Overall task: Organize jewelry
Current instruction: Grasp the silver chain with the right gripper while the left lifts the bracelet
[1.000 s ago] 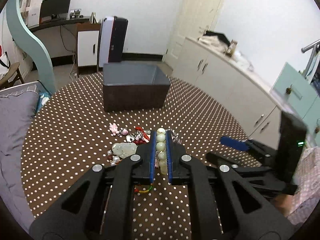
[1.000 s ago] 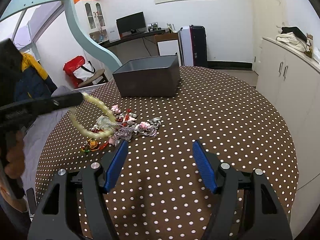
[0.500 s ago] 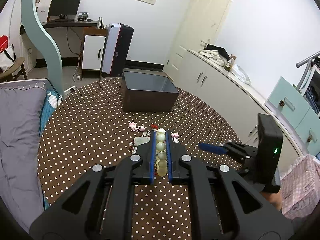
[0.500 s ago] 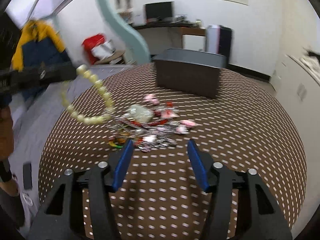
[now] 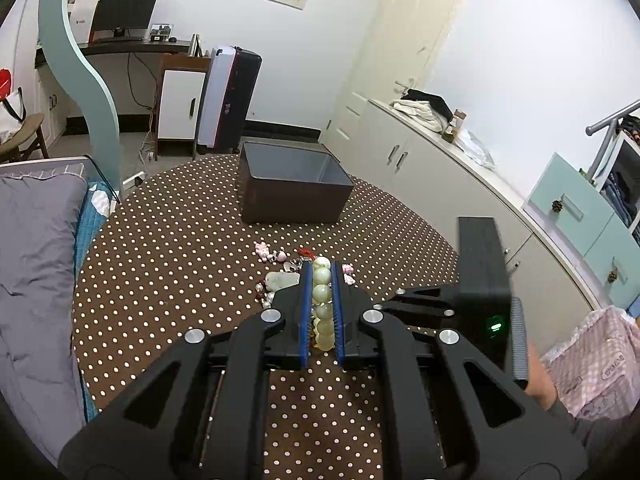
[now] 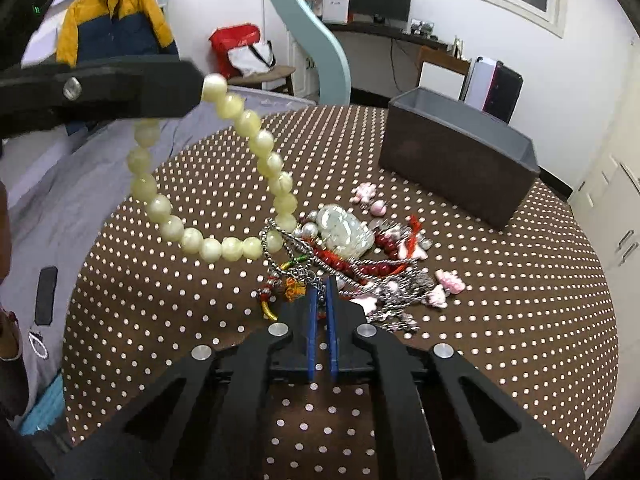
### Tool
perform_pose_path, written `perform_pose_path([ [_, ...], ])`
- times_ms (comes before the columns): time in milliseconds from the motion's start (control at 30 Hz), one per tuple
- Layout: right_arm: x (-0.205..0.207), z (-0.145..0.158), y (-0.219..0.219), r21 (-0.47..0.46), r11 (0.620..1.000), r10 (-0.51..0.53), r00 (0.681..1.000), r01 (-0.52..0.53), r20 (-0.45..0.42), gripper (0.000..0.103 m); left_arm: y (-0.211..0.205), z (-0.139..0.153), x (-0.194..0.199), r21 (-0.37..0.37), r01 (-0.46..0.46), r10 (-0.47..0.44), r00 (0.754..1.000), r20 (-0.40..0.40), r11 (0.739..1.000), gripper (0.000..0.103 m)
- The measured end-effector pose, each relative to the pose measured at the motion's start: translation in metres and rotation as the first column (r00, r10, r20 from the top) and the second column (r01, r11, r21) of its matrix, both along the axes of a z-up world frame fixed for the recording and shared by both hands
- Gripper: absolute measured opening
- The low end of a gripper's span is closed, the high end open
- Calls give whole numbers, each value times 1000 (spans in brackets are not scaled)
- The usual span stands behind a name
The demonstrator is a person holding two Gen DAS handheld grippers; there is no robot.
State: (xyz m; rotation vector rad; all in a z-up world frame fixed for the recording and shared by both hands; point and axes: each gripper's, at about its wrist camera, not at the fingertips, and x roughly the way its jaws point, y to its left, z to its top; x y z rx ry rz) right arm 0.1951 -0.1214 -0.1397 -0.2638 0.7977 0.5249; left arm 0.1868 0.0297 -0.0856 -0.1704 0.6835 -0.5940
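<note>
I had the bead bracelet [image 6: 224, 184] clamped in my left gripper [image 5: 321, 312], its loop hanging snagged on the jewelry pile [image 6: 352, 264] before the grey box [image 6: 460, 160]. My right gripper [image 6: 321, 320] had just closed on the pile's chain [image 6: 308, 272] — I judged holding it down while lifting slowly would free the beads.

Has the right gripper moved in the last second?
Yes. The right gripper came forward to the jewelry pile before the box, jaws just closing on a chain.

A white-walled room is shown, furnished with a cream door [image 5: 404, 52], white cabinets [image 5: 436, 176], and a desk bearing a monitor [image 5: 122, 16].
</note>
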Motion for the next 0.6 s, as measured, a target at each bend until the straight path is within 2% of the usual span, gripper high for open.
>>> perform_pose_path([
  [200,-5,34,-24,69,995,-83,991,75,109,3,2,1,2,-5,-10,10,1000,1,1000,10],
  [500,-15,101,-43,204,977,-108,971,63,215,3,-16,-5,13,6,-9,9,1000,-21,1000,10],
  [600,-17,117,-46,216,974,-117,963,64,242,3,-24,-6,21,7,-9,9,999,-31,1000,10],
])
